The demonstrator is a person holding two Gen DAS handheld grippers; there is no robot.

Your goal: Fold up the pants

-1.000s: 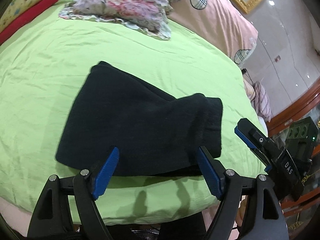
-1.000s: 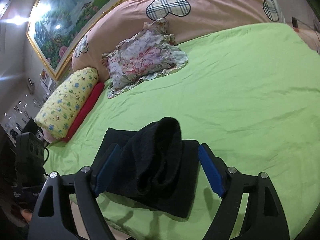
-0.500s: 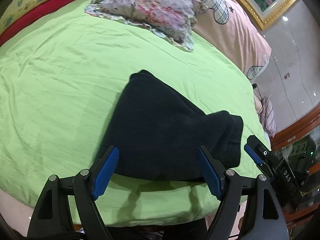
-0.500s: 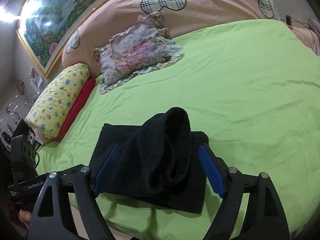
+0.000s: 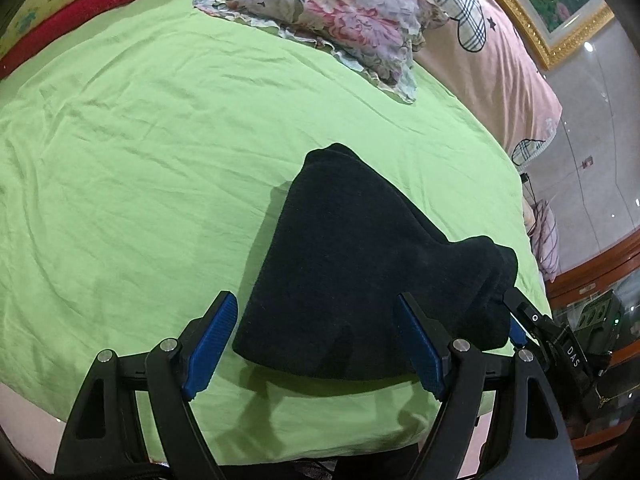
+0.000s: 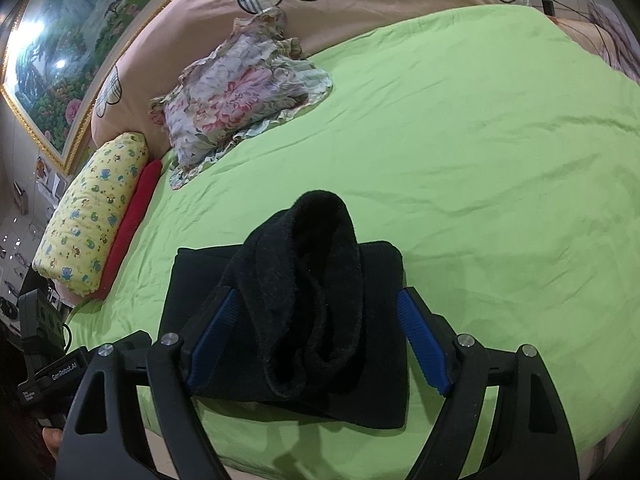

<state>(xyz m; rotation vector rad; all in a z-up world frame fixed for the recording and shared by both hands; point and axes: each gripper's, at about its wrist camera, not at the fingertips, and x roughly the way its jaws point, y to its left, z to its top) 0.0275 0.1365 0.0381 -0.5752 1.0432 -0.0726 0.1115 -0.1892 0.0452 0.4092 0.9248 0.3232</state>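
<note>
Lying btwn right claw (image 6: 318, 340): pants (image 6: 304, 292)

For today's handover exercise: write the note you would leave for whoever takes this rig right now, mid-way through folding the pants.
Left gripper: open, holding nothing, low at the near edge of the pants.
Right gripper: open, its fingers either side of a raised bunched end of the pants; no grip visible.
Pants: a compact black bundle on the green sheet, near the bed's front edge.
Done: pants already folded into a short stack.
Left: the bunched end stands up; probably lay it flat and smooth the stack.
</note>
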